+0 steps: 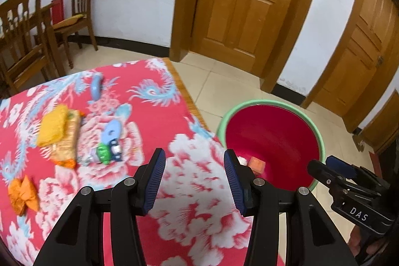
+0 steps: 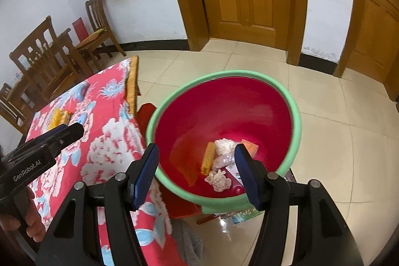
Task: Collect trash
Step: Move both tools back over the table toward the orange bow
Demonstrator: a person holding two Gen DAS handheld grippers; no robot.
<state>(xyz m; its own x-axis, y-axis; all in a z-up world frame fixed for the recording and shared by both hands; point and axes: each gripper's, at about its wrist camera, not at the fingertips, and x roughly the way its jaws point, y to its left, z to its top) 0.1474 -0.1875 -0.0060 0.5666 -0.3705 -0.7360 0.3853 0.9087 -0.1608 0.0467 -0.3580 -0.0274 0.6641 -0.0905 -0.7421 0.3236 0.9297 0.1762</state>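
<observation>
We hold both tools with nothing in them: the left gripper hangs over the table draped in a red cloth with white and blue flowers, its blue ribbed pads apart and only cloth showing between them, and the right gripper hovers over the round red plastic basin with a pale green rim, its pads also spread and empty. The basin stands on the tiled floor at the table's right edge and already holds a yellow sponge-like block, crumpled pinkish-white tissue wads and an orange packet. What remains lies on the cloth at about ten o'clock from the left gripper: a yellow crinkled wrapper on a pale snack bag, a small green, blue and white crumpled packet, an orange twisted wrapper at nine o'clock, and a light blue oblong object farther off at eleven o'clock. We judge the step in hand to be reaching for the next piece. To do it well we should take the nearest one, the green-and-blue packet, come down steeply with the pads astride it, keep them just above the cloth so the fabric is not pinched, and close on the bulk, not a loose corner. The right gripper should keep clear of the path to the basin.
</observation>
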